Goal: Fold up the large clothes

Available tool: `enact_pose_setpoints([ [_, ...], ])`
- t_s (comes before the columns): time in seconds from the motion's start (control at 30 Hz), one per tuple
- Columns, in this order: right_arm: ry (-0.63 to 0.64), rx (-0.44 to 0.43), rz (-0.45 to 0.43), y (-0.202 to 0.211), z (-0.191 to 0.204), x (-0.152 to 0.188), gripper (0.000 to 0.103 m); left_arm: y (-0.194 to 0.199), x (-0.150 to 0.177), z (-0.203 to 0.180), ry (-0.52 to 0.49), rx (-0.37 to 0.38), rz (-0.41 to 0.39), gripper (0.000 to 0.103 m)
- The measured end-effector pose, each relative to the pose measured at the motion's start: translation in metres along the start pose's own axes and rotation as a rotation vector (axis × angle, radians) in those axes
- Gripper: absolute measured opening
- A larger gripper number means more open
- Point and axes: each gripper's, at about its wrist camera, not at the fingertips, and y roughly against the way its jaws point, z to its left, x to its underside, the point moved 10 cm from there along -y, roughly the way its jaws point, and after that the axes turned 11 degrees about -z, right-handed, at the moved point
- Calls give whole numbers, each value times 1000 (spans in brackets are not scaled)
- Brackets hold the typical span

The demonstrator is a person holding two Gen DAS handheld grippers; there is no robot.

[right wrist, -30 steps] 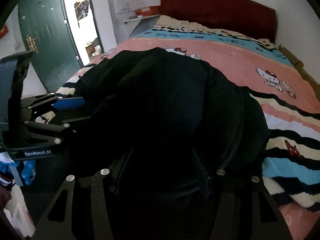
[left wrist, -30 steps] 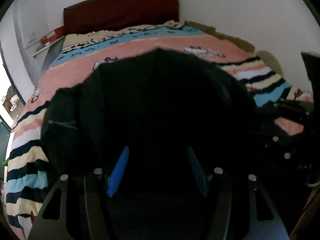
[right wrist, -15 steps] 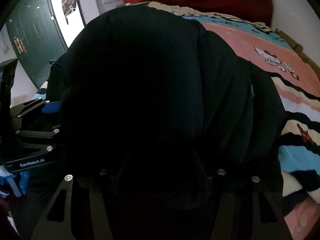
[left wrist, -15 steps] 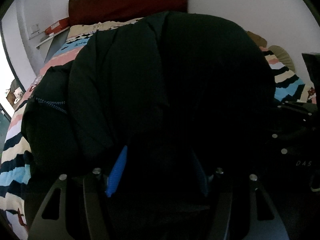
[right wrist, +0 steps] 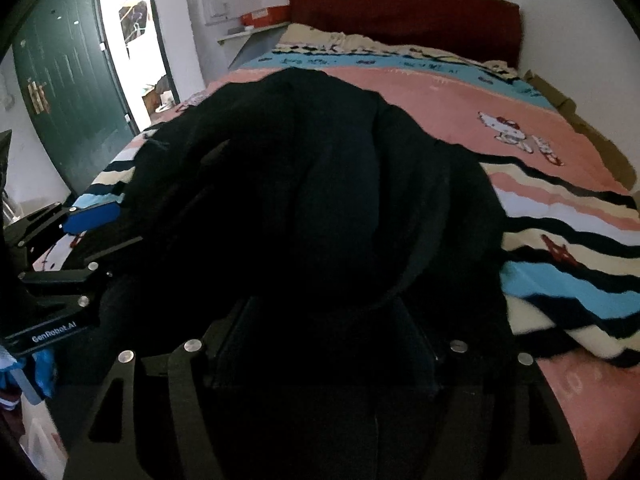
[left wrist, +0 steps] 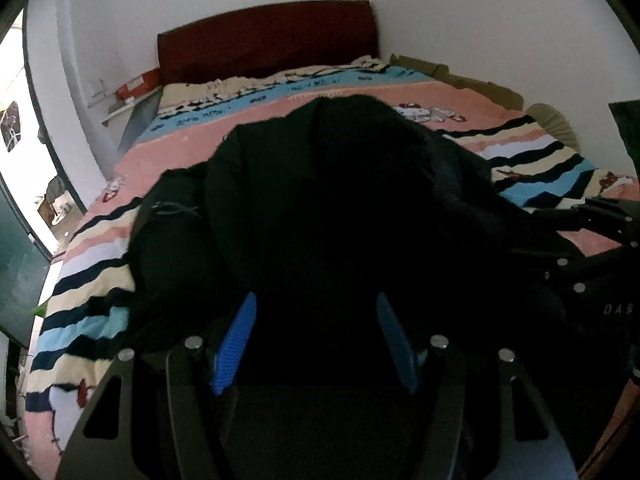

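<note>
Bedroom setting: a bed with a striped, cartoon-printed blanket (left wrist: 96,296) serves as the working surface, white walls on all sides.

Nearest, the left claw (left wrist: 316,340) stands with its blue pads (left wrist: 236,344) spread wide, black cloth bulging between them. Whether the pads actually pinch that cloth cannot be told; the fabric is too dark to read. The right claw (right wrist: 328,340) is likewise buried: its fingers are black against black, and whether it is open or clamped cannot be told either.

Just beyond both claws lies the black jacket (right wrist: 320,184), heaped in a rounded mound on the near half of the bed. Its near edge sits at the two claws; its bulk runs away from them toward the headboard (left wrist: 264,40). Long axis, as judged: near to far, with both claws side by side on the near hem, neither clearly closer.

Judgement: any coming fold turns on carrying that near edge forward over the mound, both claws moving together.

Containers: a red box (right wrist: 266,14) sits on a shelf at far left beside the headboard; contents not visible.

Farthest left, a green door (right wrist: 60,92) stands open to daylight.
</note>
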Motion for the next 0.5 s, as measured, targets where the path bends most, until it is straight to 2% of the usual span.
enact_pose_setpoints([
  [0.23,-28,-13,-52,56,9,20,74,62,3,1,18,-36,-70,61],
  [0.5,-58,13,-106,109,-4,45,79,111,17,13,37,-132,-112,61],
])
